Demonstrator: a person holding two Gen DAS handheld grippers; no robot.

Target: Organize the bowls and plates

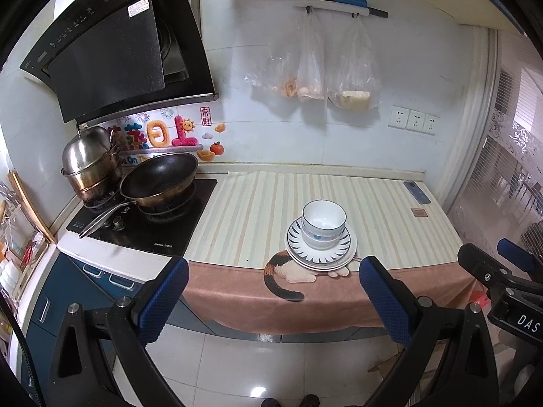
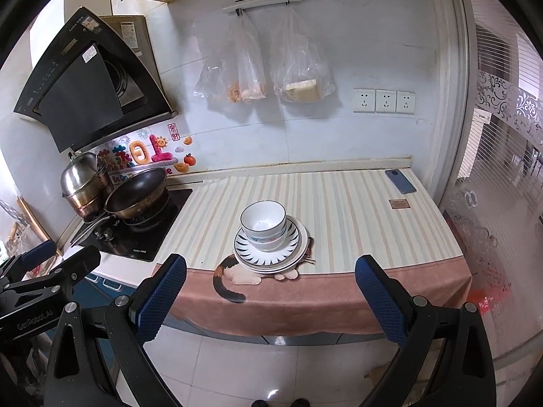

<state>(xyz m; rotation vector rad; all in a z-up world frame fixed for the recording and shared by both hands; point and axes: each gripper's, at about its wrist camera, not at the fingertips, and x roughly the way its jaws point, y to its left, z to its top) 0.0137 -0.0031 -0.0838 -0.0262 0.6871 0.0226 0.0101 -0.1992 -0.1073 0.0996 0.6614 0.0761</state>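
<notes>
The bowls [image 1: 323, 225] sit nested on the plates [image 1: 320, 249], one pile near the front edge of the worktop [image 1: 390, 224], a little toward its middle. The left gripper [image 1: 273, 300] and the right gripper [image 2: 271, 300] both hang in front of the worktop, well apart from the pile, each with jaws spread wide and holding nothing. To me the stacking looks finished, or a new step is only starting. If anything is to move, one gripper must come forward and close on a rim, carefully, because the pile stands close to the edge.
</notes>
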